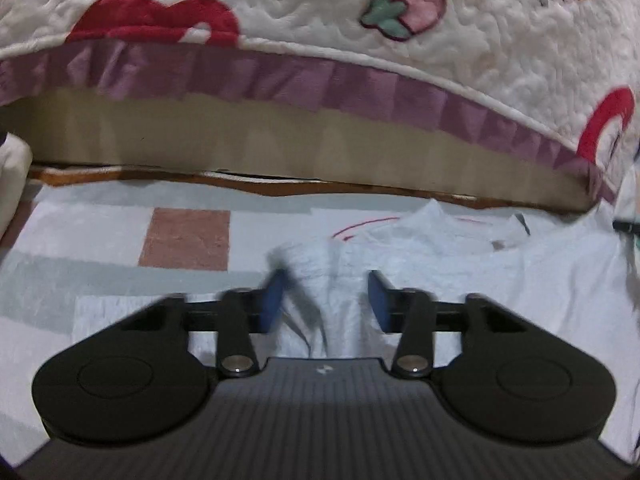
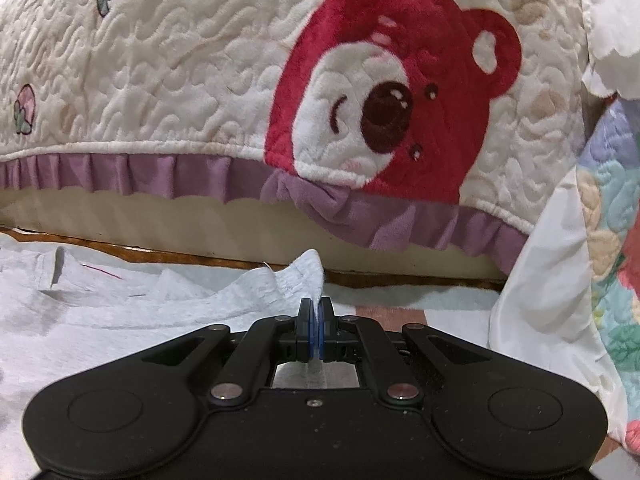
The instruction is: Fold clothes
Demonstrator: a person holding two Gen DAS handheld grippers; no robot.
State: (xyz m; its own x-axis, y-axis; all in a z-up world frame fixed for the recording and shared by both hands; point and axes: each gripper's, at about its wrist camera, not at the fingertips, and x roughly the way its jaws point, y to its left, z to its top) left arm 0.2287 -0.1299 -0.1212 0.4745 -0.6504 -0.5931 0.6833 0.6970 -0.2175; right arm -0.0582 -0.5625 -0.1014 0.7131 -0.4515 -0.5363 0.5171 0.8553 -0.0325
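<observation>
Grey-white, the garment [image 1: 460, 264] lies spread on a checked sheet [image 1: 100, 240] with pale, grey-green and brownish-pink squares. In the left wrist view it fills the right half of the sheet, with a thin red line curving across its far part and a rumpled fold rising between the fingers.

One edge of the garment [image 2: 120, 312] stands up in a small peak ahead of the right tool [image 2: 315, 330], whose blue pads are pressed together on that cloth; a strip of it runs down between the jaws.

Over the fabric, the left tool [image 1: 326, 300] has its jaws set wide, nothing between them but the cloth below. Its left pad [image 1: 272, 300] is blurred.

Beyond the garment a brown edge runs across, then a beige band, and above it a cream quilt [image 2: 180, 60] with a purple frill [image 2: 120, 178], a red bear face [image 2: 392, 92] and a small strawberry [image 1: 406, 8]. A floral cloth [image 2: 608, 240] hangs at the right wrist view's right edge.
</observation>
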